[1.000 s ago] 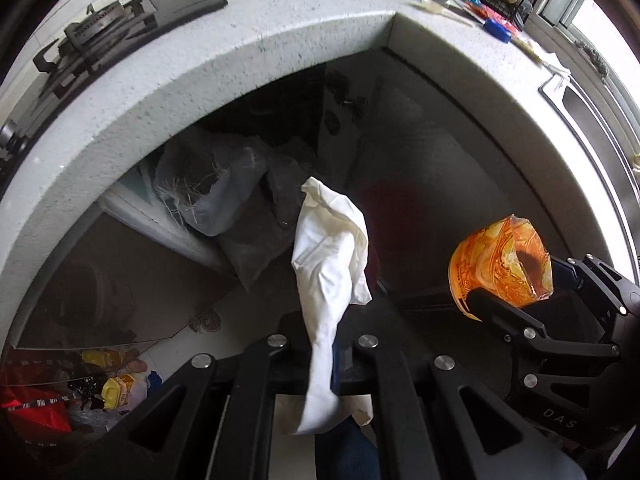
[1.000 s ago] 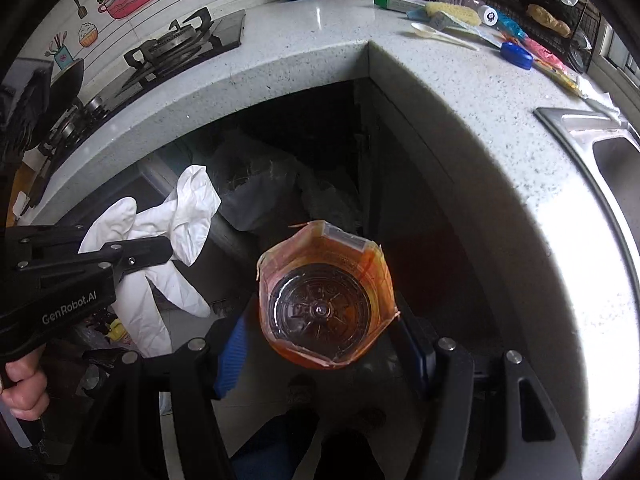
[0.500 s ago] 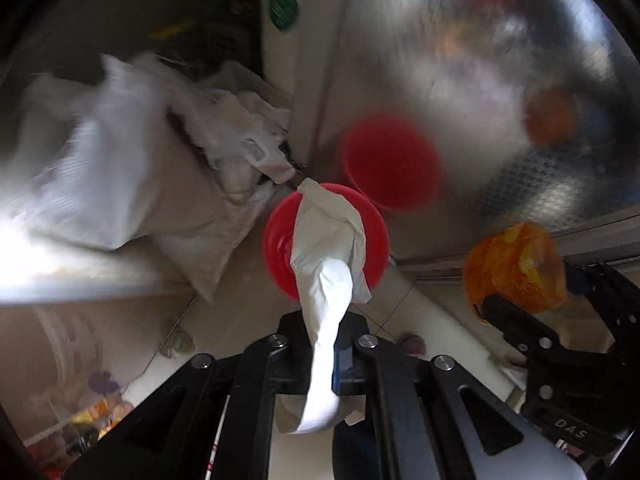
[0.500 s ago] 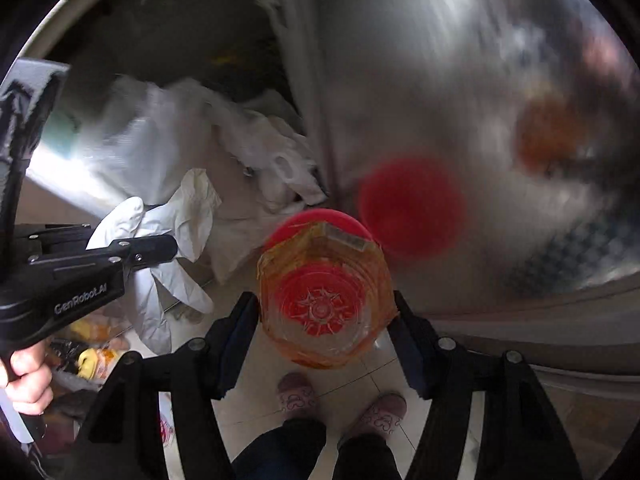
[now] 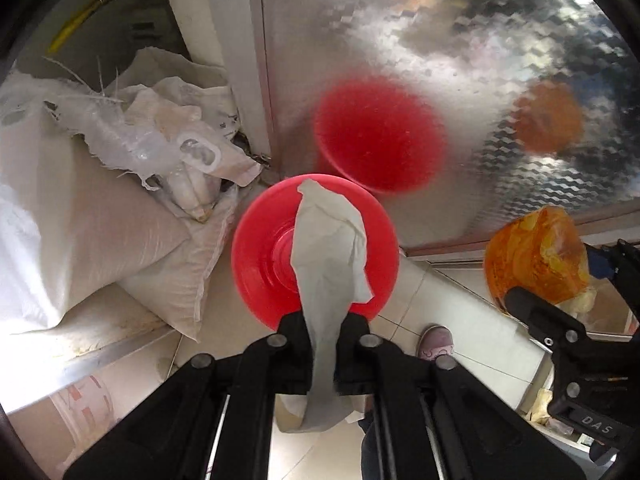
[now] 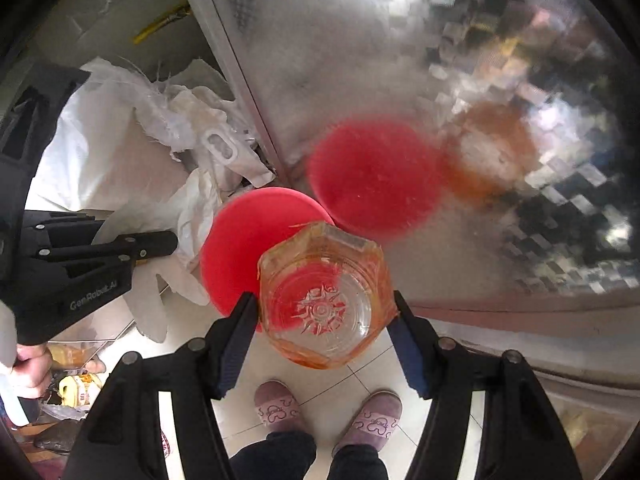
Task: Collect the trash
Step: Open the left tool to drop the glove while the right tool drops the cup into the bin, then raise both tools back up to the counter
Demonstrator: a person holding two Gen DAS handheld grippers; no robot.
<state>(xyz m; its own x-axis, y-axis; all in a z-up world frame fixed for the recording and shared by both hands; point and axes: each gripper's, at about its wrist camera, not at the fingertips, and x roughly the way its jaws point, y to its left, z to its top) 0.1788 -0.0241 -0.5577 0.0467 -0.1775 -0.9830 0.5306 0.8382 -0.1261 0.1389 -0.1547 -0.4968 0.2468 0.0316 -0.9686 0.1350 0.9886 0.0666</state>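
The white glove dangles at frame centre right over the red bin, threaded through the left gripper, whose jaws have just been easing apart with the glove between them, though whether the pads press it I can't quite make out. Low in the right wrist view, the orange-stained plastic cup sits clamped in the right gripper, jaws half spread, above that bin's rim, with white sacks at left and slippers on the tiles below.
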